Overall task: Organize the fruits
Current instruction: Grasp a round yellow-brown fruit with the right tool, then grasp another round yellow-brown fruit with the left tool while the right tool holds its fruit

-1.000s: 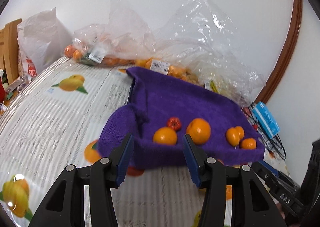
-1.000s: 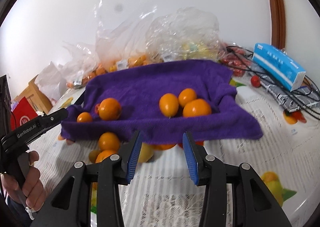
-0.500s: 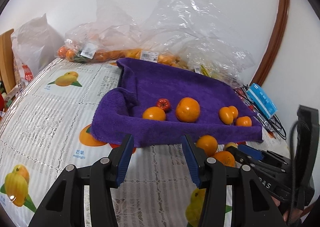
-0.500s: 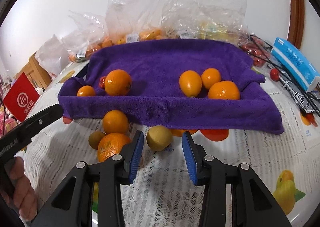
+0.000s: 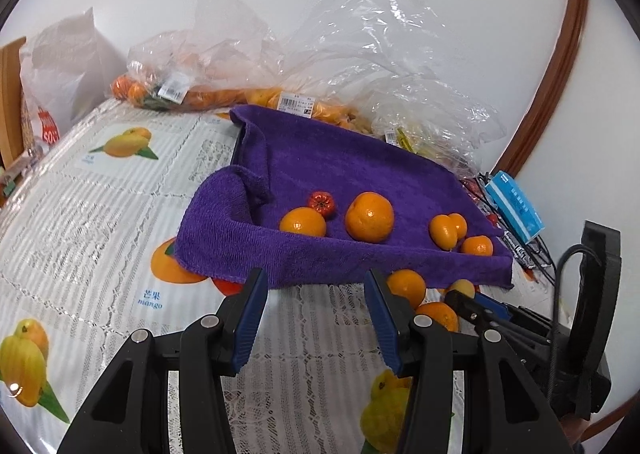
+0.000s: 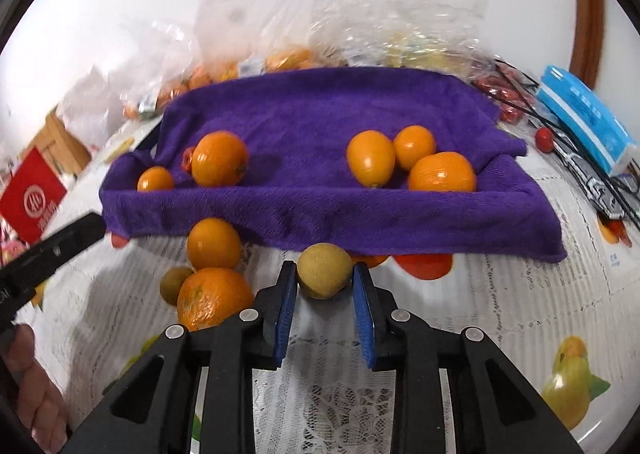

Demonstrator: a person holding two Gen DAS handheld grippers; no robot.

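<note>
Right tongs closing round the yellow-brown fruit; left tongs idle

Left wrist: left gripper [image 5: 314, 308] wide and empty, backed off since a second ago, purple towel [image 5: 320, 157] at 12 o'clock, loose oranges [image 5: 406, 286] at 2 o'clock. Right wrist: right gripper [image 6: 325, 278] has advanced, jaws narrowed about the yellow-brown fruit [image 6: 325, 270] at the towel's near edge; contact cannot be told; likely next onto the towel with the others

table [image 5: 100, 213] – fruit-print cloth | on it – purple towel [image 6: 320, 213], loose oranges [image 6: 214, 244], plastic bags [image 5: 360, 53]
</note>
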